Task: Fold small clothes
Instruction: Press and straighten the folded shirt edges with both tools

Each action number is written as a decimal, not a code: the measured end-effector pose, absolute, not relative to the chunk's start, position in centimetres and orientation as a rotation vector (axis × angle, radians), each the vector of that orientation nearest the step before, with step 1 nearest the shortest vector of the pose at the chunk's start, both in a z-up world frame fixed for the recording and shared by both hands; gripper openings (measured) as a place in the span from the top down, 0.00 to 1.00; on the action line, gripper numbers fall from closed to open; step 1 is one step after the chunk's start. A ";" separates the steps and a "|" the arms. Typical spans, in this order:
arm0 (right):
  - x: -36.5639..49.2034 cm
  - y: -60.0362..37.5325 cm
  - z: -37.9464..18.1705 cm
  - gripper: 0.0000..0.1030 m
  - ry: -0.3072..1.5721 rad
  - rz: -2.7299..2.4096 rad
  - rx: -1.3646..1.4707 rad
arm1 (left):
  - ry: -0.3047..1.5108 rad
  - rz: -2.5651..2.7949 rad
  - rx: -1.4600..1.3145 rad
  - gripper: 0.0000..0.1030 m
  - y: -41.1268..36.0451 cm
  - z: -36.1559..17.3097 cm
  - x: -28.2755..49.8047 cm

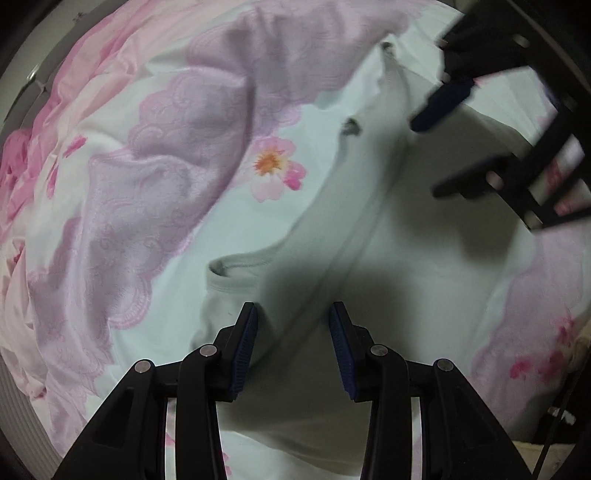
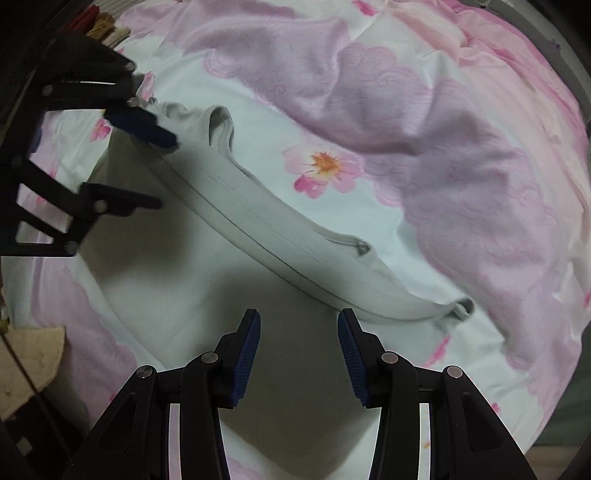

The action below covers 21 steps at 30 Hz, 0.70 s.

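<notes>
A small pale mint-grey garment lies spread on a floral bedsheet, one edge folded over into a long band with strap loops at its ends. My left gripper is open and empty just above the garment's near end. My right gripper is open and empty over the garment's flat part. Each gripper shows in the other's view: the right one at the upper right of the left wrist view, the left one at the upper left of the right wrist view, both open.
The pink and lilac floral bedsheet covers the bed with soft wrinkles. A cream cloth lies at the bed's left edge. Coloured items sit at the top left.
</notes>
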State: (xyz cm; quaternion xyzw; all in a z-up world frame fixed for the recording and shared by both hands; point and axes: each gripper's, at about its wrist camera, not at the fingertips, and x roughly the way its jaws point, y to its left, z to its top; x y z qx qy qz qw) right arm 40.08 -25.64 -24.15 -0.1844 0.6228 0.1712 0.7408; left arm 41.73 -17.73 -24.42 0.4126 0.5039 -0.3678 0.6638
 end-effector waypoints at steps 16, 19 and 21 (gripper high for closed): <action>43.4 -25.6 -24.5 0.53 1.381 0.474 -0.308 | 1.181 -0.641 0.615 0.61 -13.4 -20.4 50.2; 43.8 -24.9 -24.5 0.45 1.365 0.508 -0.357 | 1.216 -0.643 0.584 0.61 -12.0 -20.9 49.2; 44.0 -24.2 -25.1 0.45 1.368 0.524 -0.408 | 1.230 -0.633 0.577 0.61 -11.7 -20.9 48.1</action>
